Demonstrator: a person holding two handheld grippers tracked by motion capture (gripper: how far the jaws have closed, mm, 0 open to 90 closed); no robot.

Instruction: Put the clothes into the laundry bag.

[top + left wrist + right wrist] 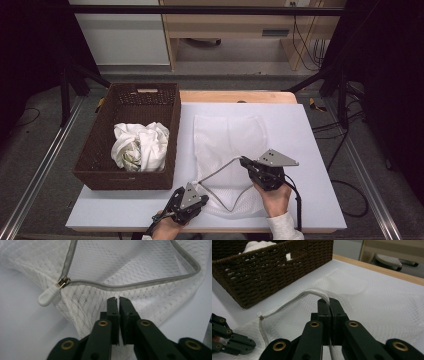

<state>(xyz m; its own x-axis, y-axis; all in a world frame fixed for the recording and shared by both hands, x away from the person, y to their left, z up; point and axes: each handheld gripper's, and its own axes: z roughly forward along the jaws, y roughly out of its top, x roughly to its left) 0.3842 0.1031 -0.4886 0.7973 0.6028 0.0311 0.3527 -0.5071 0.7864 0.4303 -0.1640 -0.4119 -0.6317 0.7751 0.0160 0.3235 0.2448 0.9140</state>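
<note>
White mesh laundry bag (227,145) near the table's front edge; right gripper (243,161) pinches its zipper edge (312,293), left gripper (117,299) jaws pressed together, apparently on mesh.

Both grippers (197,184) (243,161) are matte black with brass-coloured rivets behind the fingers (111,305); each has a grey three-cornered plate on top, a black cable trails back, and the right wrist wears a white sleeve (285,226)

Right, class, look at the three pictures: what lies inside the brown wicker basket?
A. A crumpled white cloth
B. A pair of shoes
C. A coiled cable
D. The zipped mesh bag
A: in the high view the wicker basket holds a crumpled white cloth, while the mesh bag lies on the table beside it.
</note>
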